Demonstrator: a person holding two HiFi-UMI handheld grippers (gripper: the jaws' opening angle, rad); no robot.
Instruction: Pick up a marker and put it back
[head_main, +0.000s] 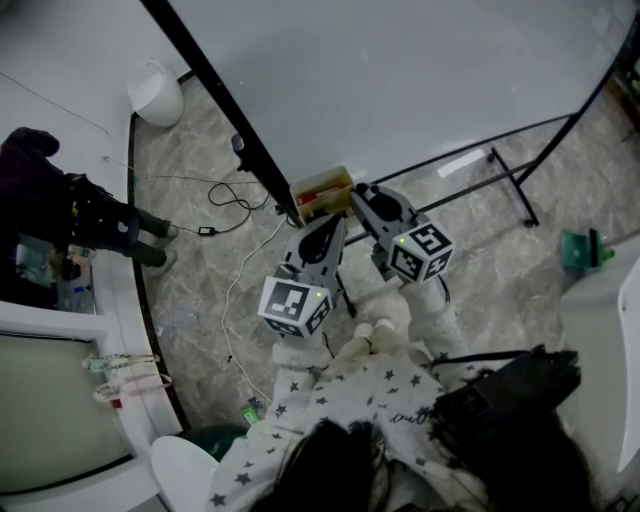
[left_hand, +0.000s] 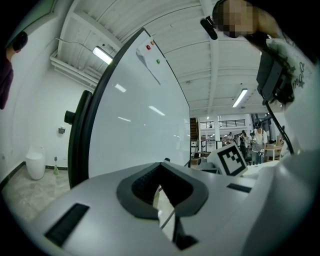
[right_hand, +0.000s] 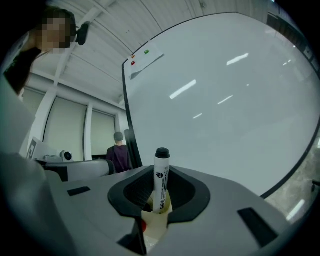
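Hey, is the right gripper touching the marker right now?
Cannot tell. In the right gripper view the marker stands upright between the closing jaws of the right gripper, but neither contact nor a gap shows plainly.

The person wears a pale top whose sleeves (head_main: 298, 383) are printed with small dark stars. The left gripper (head_main: 337, 221) and right gripper (head_main: 358, 193) share one build: a light grey tapered housing with dark rectangular slots, a black ribbed lining (left_hand: 142, 185) round the jaw opening, and a white cube (head_main: 296, 305) bearing black square markers and a small green light (the right gripper's jaws are closing, with a marker (right_hand: 161, 180) between them).
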